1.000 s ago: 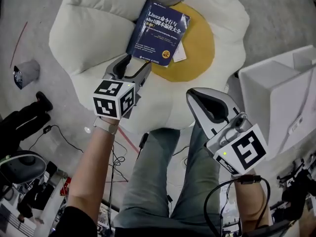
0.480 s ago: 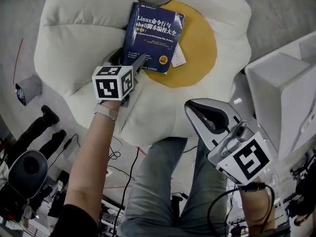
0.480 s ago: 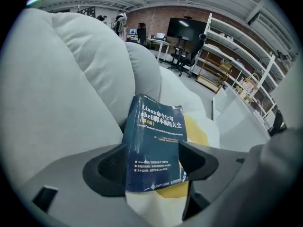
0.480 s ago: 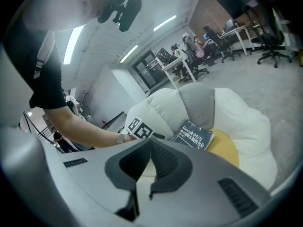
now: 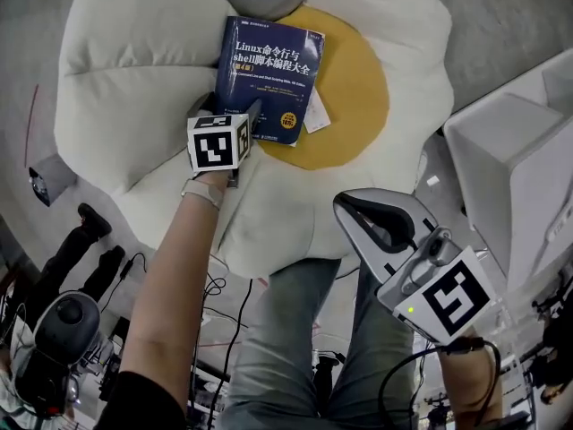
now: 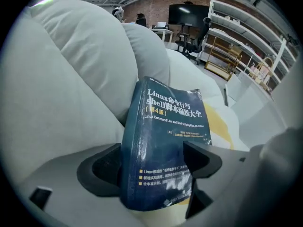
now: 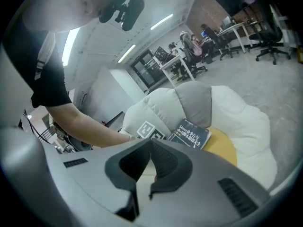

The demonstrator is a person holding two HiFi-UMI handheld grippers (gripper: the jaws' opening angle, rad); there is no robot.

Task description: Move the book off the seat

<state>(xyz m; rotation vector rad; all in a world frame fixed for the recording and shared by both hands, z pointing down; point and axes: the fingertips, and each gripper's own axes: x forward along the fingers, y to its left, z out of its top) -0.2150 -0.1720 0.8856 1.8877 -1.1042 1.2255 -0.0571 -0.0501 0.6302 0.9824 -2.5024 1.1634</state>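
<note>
A dark blue book (image 5: 269,74) lies flat on the flower-shaped seat (image 5: 134,61), half on its yellow centre (image 5: 354,79). My left gripper (image 5: 231,111) is at the book's near corner. In the left gripper view the book (image 6: 165,141) stands between the two jaws, which are opening; the left gripper (image 6: 154,162) is not pressing on it. My right gripper (image 5: 347,197) hangs lower right, above the seat's front edge, jaws shut and empty. In the right gripper view the right gripper (image 7: 150,145) points toward the book (image 7: 191,136).
A white box-like unit (image 5: 519,168) stands to the right of the seat. The person's legs in jeans (image 5: 295,330) are in front of it. Cables (image 5: 219,303) and dark gear (image 5: 54,330) lie on the floor at lower left. A small white card (image 5: 318,115) pokes out at the book's corner.
The left gripper has moved forward up the cushion to the book's near corner, which now sits between its jaws. The right gripper has stayed about where it was.
</note>
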